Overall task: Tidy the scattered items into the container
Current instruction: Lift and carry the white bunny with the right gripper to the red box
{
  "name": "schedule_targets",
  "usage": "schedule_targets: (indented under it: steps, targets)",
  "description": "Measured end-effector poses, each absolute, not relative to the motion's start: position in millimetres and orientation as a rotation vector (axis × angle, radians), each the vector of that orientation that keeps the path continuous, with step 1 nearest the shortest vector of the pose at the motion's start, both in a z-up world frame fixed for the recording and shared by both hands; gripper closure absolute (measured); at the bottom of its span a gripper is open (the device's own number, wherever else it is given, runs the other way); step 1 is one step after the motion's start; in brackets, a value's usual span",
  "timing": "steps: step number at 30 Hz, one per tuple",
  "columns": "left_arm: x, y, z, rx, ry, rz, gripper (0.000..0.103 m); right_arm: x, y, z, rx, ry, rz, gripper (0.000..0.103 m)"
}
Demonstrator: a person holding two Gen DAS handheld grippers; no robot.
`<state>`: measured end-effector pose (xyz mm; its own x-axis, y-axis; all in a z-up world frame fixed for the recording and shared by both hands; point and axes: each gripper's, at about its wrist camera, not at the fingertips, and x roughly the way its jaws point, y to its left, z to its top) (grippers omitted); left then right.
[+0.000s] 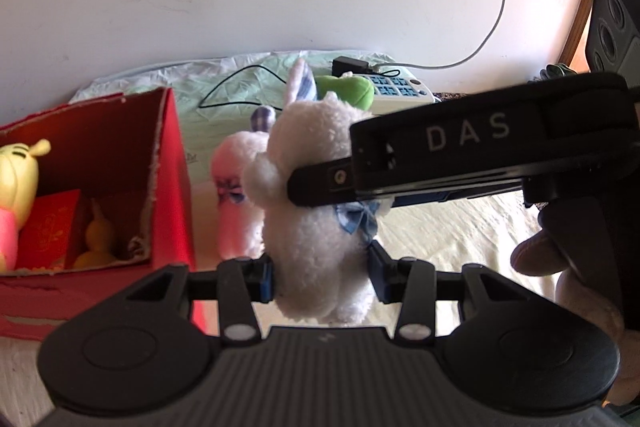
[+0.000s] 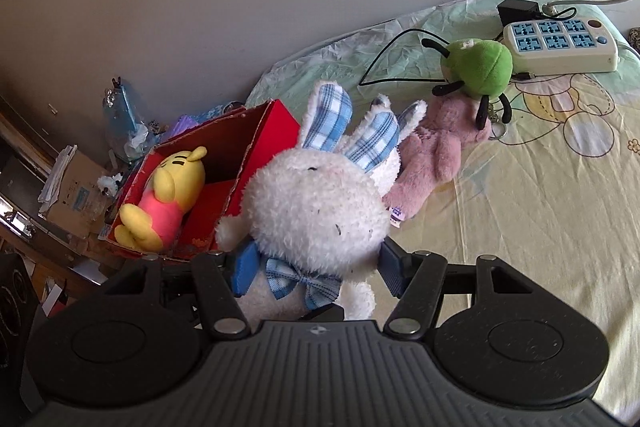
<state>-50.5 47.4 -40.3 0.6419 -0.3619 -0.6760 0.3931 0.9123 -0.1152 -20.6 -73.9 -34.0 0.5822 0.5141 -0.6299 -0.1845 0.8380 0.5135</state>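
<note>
White fluffy plush rabbit (image 2: 320,211) with blue plaid ears — one; soft, light, squashy; best gripped at the torso. Held above the bed beside the red cardboard box (image 2: 256,131), left gripper (image 1: 322,275) and right gripper (image 2: 316,267) both pinching its body. Yellow plush (image 2: 172,195) boxed — one; pink plush (image 2: 436,159), green plush (image 2: 480,67) loose — one each.

1. "DAS" in pale capital letters, printed along the black arm of the right gripper (image 1: 322,193), readable in the left wrist view.
2. Gold ornamental print on the small red packet (image 1: 50,227) inside the red box (image 1: 172,163); too blurred to read.
3. Small tag (image 2: 397,215) on the pink plush toy (image 2: 432,163); marks too small to read.
</note>
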Motion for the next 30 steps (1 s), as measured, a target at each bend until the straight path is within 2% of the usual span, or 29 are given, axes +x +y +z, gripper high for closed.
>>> schedule_targets:
  steps: [17,30]
  targets:
    - [-65,127,0,-0.032,0.653,-0.378,0.058,-16,-2,10,0.384,0.763,0.481,0.039]
    - [-36,194,0,-0.095,0.662,-0.264,0.058,19,67,11,0.277,0.771,0.558,0.039]
